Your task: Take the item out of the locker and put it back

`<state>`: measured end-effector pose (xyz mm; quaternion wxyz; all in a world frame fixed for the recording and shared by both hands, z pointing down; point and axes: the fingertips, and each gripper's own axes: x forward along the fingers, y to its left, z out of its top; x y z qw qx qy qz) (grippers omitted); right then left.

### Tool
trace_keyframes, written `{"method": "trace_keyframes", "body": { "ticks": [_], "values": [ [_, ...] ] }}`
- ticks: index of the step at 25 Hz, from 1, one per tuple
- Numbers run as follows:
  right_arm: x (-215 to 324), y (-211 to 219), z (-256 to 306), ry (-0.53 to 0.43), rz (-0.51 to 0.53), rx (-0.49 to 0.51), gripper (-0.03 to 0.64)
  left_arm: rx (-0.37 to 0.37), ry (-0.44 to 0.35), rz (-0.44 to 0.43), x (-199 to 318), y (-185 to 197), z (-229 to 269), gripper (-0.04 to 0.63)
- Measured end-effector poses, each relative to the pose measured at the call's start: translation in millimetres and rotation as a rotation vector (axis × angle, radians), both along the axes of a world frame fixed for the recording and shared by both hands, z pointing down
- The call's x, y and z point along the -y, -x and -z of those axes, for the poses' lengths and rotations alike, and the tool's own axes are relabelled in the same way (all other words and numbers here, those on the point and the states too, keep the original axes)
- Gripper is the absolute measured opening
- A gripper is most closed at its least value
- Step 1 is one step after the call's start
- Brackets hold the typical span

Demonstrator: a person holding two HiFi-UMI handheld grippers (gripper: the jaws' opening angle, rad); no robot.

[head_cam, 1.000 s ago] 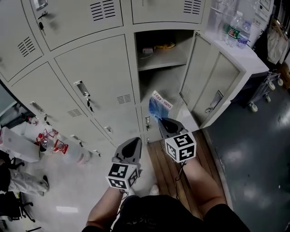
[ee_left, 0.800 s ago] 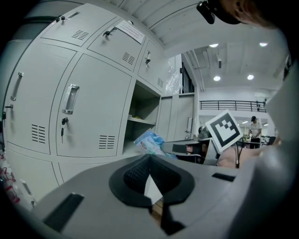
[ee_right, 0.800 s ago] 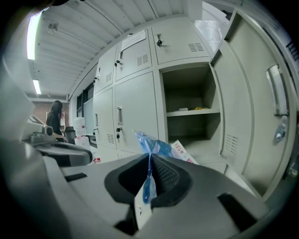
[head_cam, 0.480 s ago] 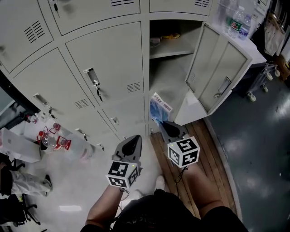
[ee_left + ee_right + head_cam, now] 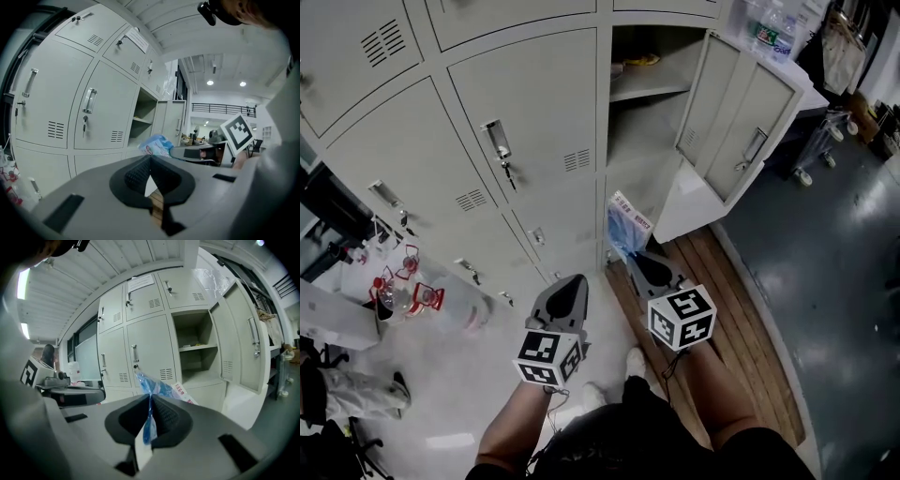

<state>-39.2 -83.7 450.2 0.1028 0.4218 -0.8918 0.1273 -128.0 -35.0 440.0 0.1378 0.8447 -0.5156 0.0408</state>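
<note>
The right gripper [image 5: 634,258] clamps the blue bag [image 5: 623,225] outside the open locker [image 5: 649,141], left gripper [image 5: 570,286] clenched empty; returning it remains.

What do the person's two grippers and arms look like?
Both the left gripper and right gripper are grey wedge-shaped shells with black ribbed pads. Each carries a white cube with black square markers, and a thin dark cable hangs beneath. The forearms are bare; clothing is dark.
</note>
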Motion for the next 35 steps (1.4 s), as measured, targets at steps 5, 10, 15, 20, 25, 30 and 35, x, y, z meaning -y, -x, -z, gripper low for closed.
{"method": "trace_keyframes", "body": {
  "ticks": [5,10,15,20,25,30,35],
  "values": [
    [-35.6,5.9,-1.4,0.003,-0.026,-0.001,0.018,-0.014,-0.001,-0.036,-27.6,3.4,-2.9,0.003],
    [-68.9,8.6,-2.3,0.006,-0.046,0.003,0.018,-0.018,-0.007,-0.064,-51.8,4.2,-2.1,0.003],
    [-91.7,8.9,2.9,-0.006,-0.056,0.005,0.018,-0.020,-0.017,-0.075,-70.1,5.0,1.8,0.003],
    [-105.1,9.1,10.8,-0.025,-0.056,0.003,0.018,-0.021,-0.032,-0.081,-81.1,3.3,8.4,0.003],
    [-110.1,7.3,13.2,-0.028,-0.062,0.004,0.018,-0.023,-0.039,-0.087,-84.4,1.0,11.5,0.003],
    [-108.4,4.9,10.4,-0.020,-0.063,0.001,0.018,-0.026,-0.032,-0.093,-82.1,-2.6,9.3,0.003],
    [-101.8,1.8,3.6,-0.005,-0.062,-0.001,0.018,-0.026,-0.007,-0.090,-77.4,-4.4,-2.0,0.003]
  ]
}}
